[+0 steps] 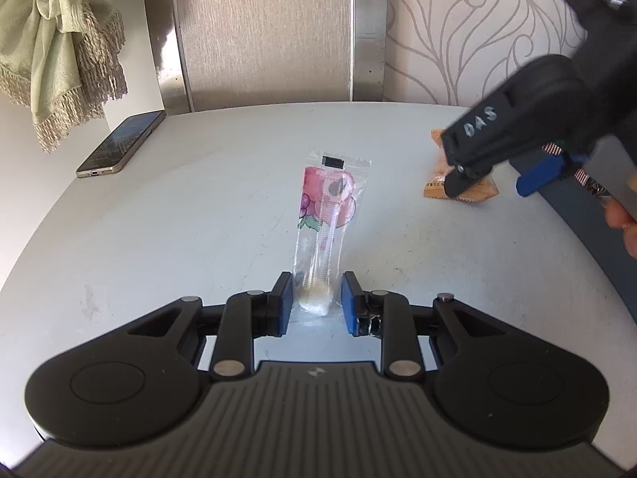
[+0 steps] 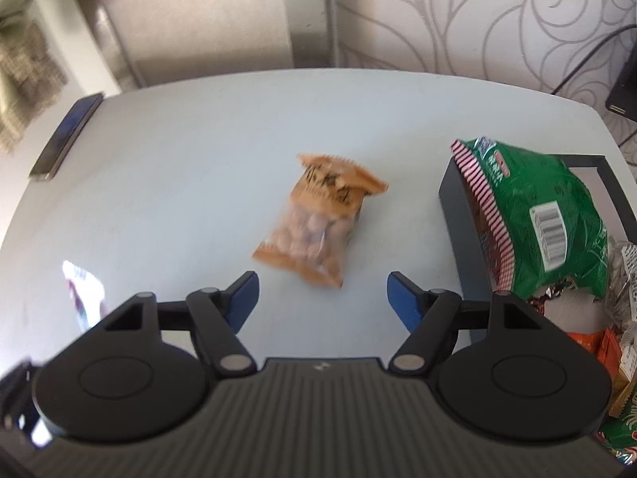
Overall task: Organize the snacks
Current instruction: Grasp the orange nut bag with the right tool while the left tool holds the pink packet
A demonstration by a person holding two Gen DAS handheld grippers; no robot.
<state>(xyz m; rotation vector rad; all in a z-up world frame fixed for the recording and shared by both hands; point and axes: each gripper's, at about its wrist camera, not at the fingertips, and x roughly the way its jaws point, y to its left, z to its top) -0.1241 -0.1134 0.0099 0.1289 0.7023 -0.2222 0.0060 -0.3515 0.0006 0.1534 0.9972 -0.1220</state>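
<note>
The left gripper (image 1: 314,298) clamps the near end of a clear snack stick (image 1: 324,223), whose long axis runs away toward the far wall. The right gripper (image 2: 323,298), jaws spread and empty, hovers just short of the orange peanut packet (image 2: 318,219), which lies diagonally on the table (image 2: 179,183), left of the black box (image 2: 458,199).
</note>
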